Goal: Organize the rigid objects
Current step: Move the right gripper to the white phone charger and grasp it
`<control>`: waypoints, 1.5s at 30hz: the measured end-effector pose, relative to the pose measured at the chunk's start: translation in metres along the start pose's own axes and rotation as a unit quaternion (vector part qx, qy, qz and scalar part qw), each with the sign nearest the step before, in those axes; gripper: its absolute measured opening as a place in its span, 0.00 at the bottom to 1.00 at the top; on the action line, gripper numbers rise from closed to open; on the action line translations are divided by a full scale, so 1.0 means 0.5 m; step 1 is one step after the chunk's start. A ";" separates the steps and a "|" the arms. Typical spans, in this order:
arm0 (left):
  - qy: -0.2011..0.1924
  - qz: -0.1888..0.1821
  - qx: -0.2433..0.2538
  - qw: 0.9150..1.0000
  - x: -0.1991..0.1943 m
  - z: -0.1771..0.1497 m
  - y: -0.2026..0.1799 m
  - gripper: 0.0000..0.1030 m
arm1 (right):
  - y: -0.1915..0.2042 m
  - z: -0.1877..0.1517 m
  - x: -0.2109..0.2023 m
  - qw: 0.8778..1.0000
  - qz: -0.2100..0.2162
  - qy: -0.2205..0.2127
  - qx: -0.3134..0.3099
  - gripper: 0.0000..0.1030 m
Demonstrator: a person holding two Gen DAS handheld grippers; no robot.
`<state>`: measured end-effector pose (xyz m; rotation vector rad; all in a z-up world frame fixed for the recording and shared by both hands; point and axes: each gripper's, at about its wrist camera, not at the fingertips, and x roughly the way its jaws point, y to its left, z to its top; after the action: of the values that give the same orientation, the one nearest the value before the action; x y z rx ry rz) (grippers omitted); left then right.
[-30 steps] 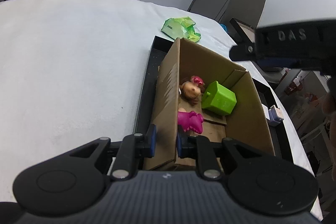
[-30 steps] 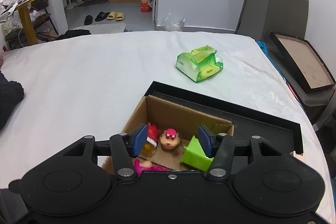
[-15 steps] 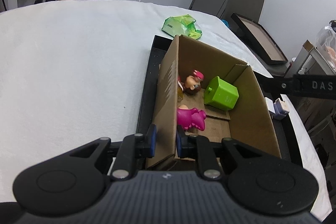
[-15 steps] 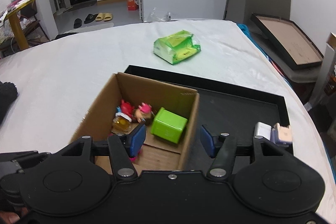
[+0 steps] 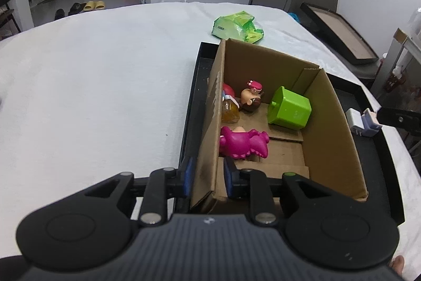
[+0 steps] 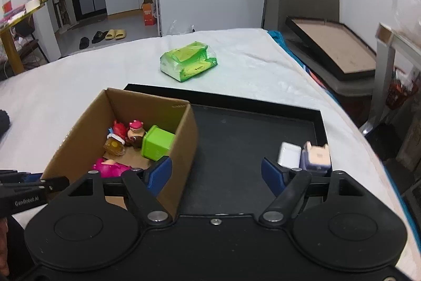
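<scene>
The left gripper [image 5: 204,177] pinches the box [image 5: 210,123] wall; the right gripper [image 6: 216,173] is spread wide over the black tray [image 6: 250,133]. The white charger [image 6: 289,157] in the tray corner looks light, hard and smooth; grip its flat sides

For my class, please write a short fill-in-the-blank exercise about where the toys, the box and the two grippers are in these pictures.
1. The left gripper is clamped on a wall of the ____ box.
2. The green cube lies ____ the cardboard box.
3. The cardboard box stands on a ____ tray.
4. The right gripper has its jaws ____ and holds nothing.

Missing words: cardboard; inside; black; open
</scene>
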<state>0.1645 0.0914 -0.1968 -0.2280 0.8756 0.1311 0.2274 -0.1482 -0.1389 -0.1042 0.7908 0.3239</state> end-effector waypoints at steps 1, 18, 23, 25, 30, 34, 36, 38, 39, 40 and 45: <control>0.000 0.004 0.003 1.000 -0.002 0.001 -0.004 0.24 | -0.010 -0.003 0.000 1.000 0.002 -0.001 0.005 0.72; 0.008 0.076 0.031 0.997 -0.011 0.032 -0.055 0.46 | -0.152 -0.058 0.047 0.996 -0.011 -0.027 0.084 0.72; 0.001 0.095 0.038 0.995 -0.013 0.040 -0.072 0.49 | -0.184 -0.053 0.090 0.993 -0.017 -0.033 0.109 0.69; 0.000 0.102 0.038 0.994 -0.011 0.045 -0.077 0.49 | -0.191 -0.053 0.106 0.993 -0.018 -0.034 0.112 0.68; 0.005 0.122 0.038 0.992 0.004 0.059 -0.086 0.50 | -0.200 -0.050 0.149 0.994 -0.027 -0.032 0.104 0.64; 0.006 0.130 0.040 0.991 0.013 0.071 -0.092 0.50 | -0.212 -0.047 0.188 0.993 -0.028 -0.022 0.111 0.57; 0.006 0.135 0.045 0.990 0.018 0.077 -0.098 0.50 | -0.213 -0.048 0.201 0.993 -0.027 -0.022 0.111 0.57; 0.008 0.137 0.049 0.989 0.023 0.081 -0.104 0.50 | -0.214 -0.051 0.219 0.993 -0.021 -0.018 0.111 0.57; 0.009 0.137 0.051 0.989 0.026 0.083 -0.107 0.50 | -0.215 -0.054 0.229 0.993 -0.022 -0.012 0.112 0.57; 0.010 0.139 0.054 0.989 0.030 0.085 -0.110 0.50 | -0.217 -0.058 0.238 0.993 -0.024 -0.005 0.113 0.57; 0.013 0.144 0.058 0.988 0.037 0.091 -0.116 0.50 | -0.217 -0.069 0.260 0.993 -0.024 0.007 0.113 0.57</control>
<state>0.2222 0.0471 -0.1744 0.0064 0.9357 0.3464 0.3242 -0.2263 -0.2588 0.0863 0.8331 0.1875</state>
